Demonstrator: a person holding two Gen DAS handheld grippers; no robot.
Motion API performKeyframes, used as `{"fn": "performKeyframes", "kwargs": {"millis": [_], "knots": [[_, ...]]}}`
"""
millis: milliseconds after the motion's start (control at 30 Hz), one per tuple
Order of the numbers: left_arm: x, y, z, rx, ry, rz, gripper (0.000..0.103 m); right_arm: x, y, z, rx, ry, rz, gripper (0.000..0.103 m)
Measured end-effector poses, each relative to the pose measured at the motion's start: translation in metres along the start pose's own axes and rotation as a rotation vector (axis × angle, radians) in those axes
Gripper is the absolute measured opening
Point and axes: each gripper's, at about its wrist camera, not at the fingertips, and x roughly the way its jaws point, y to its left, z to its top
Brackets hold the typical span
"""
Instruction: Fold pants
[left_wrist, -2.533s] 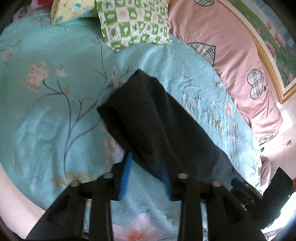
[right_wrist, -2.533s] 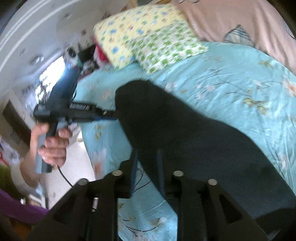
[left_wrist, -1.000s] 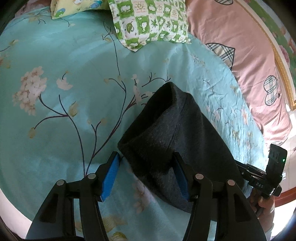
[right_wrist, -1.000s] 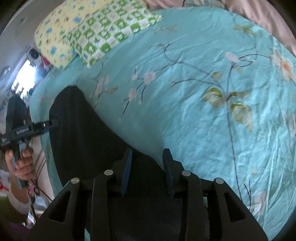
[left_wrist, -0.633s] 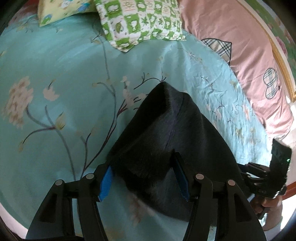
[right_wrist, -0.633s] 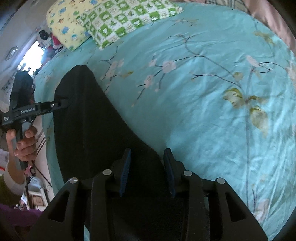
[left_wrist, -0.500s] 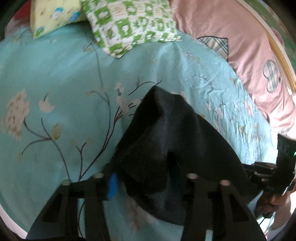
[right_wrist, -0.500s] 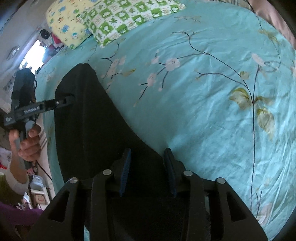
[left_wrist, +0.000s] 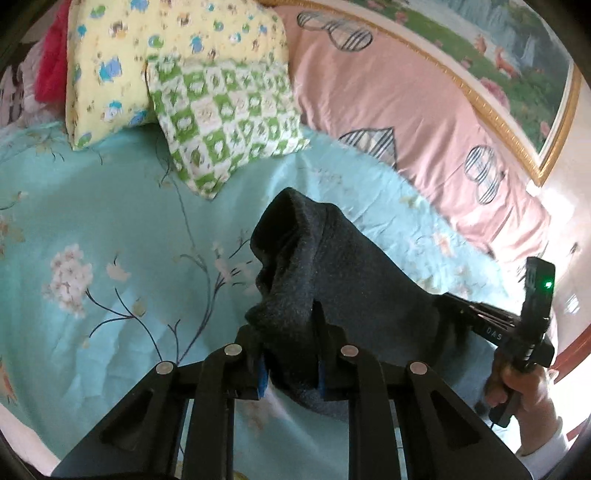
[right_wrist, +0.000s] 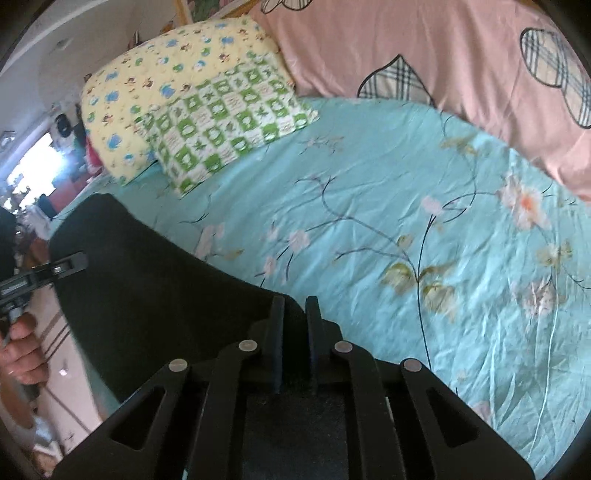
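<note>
Dark pants (left_wrist: 347, 273) pinched by both grippers – left gripper (left_wrist: 290, 354), right gripper (right_wrist: 294, 332) (above bed).

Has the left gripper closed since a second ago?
Yes. The left gripper, open then with pads either side of the pants, is now shut on them, and the green pillow sits lower in view, so it tilted up.

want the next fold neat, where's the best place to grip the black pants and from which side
Grip the pants by the near edge, one gripper per end, coming from the bed's near side. That edge is bunched where the left gripper and right gripper pinch it; the far end drapes loose.
</note>
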Motion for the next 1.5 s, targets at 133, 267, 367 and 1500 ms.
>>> {"fn": "performKeyframes", "kwargs": {"millis": [133,267,367,1500], "knots": [[0.036,0.016,-0.007,0.027,0.056,0.065,0.018,0.032,0.016,-0.007,-0.057,0.008,-0.101,0.011],[0.043,0.022,-0.012,0.036,0.087,0.116,0.036,0.057,0.005,-0.016,0.006,0.046,-0.123,0.019],[0.022,0.022,-0.009,0.032,0.032,0.170,0.043,0.040,-0.004,-0.016,0.089,0.004,-0.104,0.024],[0.047,-0.304,-0.085,0.590,0.246,-0.296,0.062,-0.224,-0.099,-0.216,0.660,-0.294,-0.278,0.049]]}}
